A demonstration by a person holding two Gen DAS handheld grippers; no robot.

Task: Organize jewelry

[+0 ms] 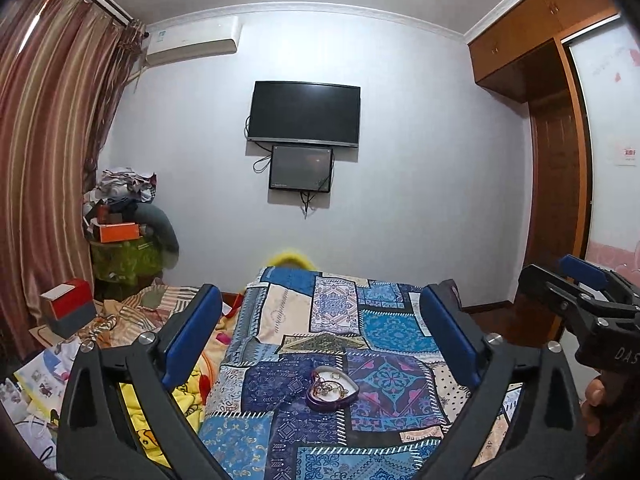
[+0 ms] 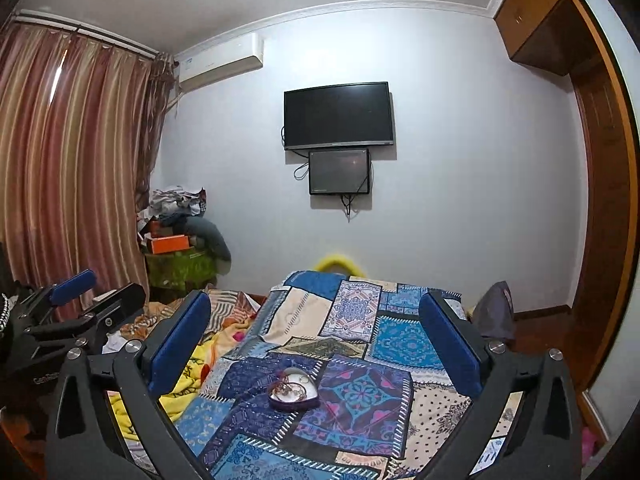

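Heart dish [image 1: 333,388] of tangled jewelry [image 1: 328,389] on quilt [image 1: 384,344]; both grippers [image 1: 320,344] [image 2: 316,344] wide open, empty; risk: chains snagging, dish tipping on soft bedding.

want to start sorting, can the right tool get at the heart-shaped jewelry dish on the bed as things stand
Probably yes. The right tool is open and empty, and the heart-shaped jewelry dish sits uncovered on the patchwork bedspread straight ahead, nothing between them.
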